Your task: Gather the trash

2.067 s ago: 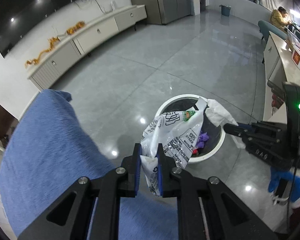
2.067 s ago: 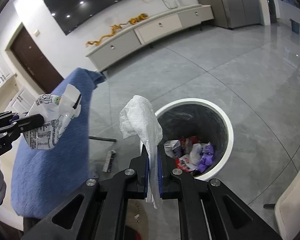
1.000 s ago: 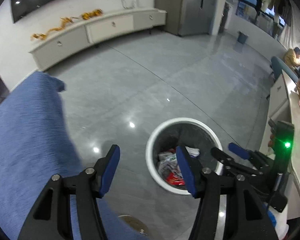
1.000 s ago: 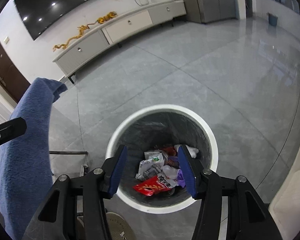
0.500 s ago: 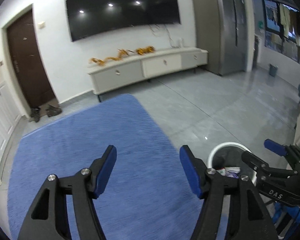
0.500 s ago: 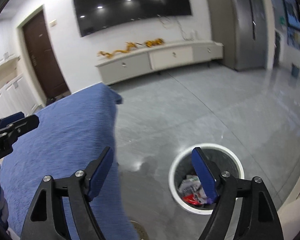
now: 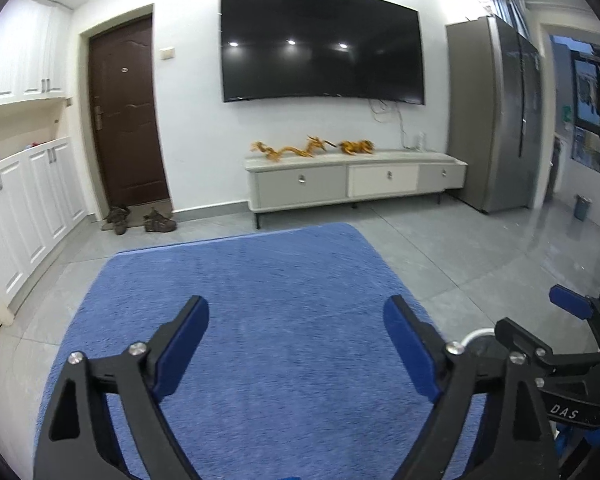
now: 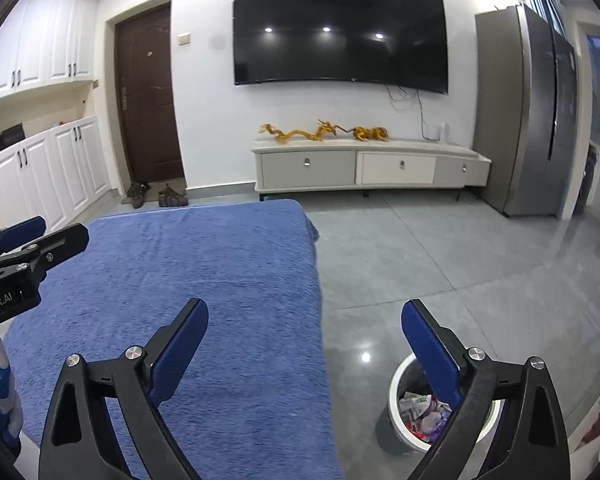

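My left gripper (image 7: 296,312) hangs over the blue-covered table (image 7: 260,288), jaws wide and still opening, nothing between them. My right gripper (image 8: 304,316) hovers over the table's right edge, its jaws also opening and empty. The round white-rimmed trash bin (image 8: 396,412) stands on the floor at lower right in the right wrist view, with crumpled wrappers (image 8: 420,412) inside. In the left wrist view only a sliver of the bin's rim (image 7: 476,334) shows behind the right gripper (image 7: 540,328). The left gripper (image 8: 36,236) shows at the left edge of the right wrist view. No trash lies on the blue cover.
A grey tiled floor (image 8: 440,264) spreads right of the table. A low TV cabinet (image 8: 372,166) with golden ornaments and a wall TV (image 8: 340,28) stand ahead. A dark door (image 7: 126,120) with shoes (image 7: 140,218), white cupboards (image 7: 24,208) on the left, and a grey fridge (image 8: 536,120) on the right.
Both grippers let their trash drop into the bin, then rose and swung left from the bin to above the blue table. Both jaws opened wider.
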`<state>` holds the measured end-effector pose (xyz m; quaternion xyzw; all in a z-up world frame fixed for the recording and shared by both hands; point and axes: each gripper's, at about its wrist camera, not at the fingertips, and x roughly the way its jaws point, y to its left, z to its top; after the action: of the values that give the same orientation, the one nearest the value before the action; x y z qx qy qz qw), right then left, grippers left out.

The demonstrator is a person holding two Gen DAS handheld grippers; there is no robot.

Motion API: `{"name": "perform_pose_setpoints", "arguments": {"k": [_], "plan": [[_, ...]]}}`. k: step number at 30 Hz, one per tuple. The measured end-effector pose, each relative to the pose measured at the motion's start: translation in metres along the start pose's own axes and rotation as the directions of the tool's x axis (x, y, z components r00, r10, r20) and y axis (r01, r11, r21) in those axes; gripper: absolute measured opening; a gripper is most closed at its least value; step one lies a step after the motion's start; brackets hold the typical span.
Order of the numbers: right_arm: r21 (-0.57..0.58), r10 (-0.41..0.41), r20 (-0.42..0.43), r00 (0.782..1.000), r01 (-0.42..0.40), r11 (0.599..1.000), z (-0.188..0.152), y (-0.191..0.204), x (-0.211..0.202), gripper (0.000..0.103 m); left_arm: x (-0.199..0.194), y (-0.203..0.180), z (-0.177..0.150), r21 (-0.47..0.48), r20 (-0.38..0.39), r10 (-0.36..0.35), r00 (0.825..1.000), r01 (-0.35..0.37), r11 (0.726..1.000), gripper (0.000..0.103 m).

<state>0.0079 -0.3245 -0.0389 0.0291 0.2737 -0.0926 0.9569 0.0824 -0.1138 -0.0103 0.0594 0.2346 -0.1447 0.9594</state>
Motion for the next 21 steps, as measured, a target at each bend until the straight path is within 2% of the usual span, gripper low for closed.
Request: {"name": "perform_pose_setpoints", "arguments": {"k": [5, 11, 17, 21], "plan": [[-0.050, -0.022, 0.015, 1.000, 0.022, 0.998, -0.004, 0.023, -0.004, 0.102, -0.011, 0.016, -0.006, -0.019, 0.019, 0.039, 0.999, -0.038, 0.999, 0.092], [-0.089, -0.048, 0.040, 0.998, 0.051, 0.995, -0.008, 0.039, -0.008, 0.103, -0.014, 0.022, -0.007, -0.032, 0.034, 0.057, 0.998, -0.056, 0.998, 0.099], [-0.097, -0.076, 0.048, 0.996, 0.081, 0.992, -0.010, 0.038, -0.007, 0.103, -0.013, 0.020, -0.009, -0.036, 0.030, 0.059, 0.998, -0.058, 0.998, 0.103], [-0.087, -0.100, 0.045, 0.994, 0.104, 0.991, -0.011, 0.032, -0.004, 0.103, -0.011, 0.019, -0.011, -0.040, 0.029, 0.089, 0.996, -0.088, 0.995, 0.103]]}}
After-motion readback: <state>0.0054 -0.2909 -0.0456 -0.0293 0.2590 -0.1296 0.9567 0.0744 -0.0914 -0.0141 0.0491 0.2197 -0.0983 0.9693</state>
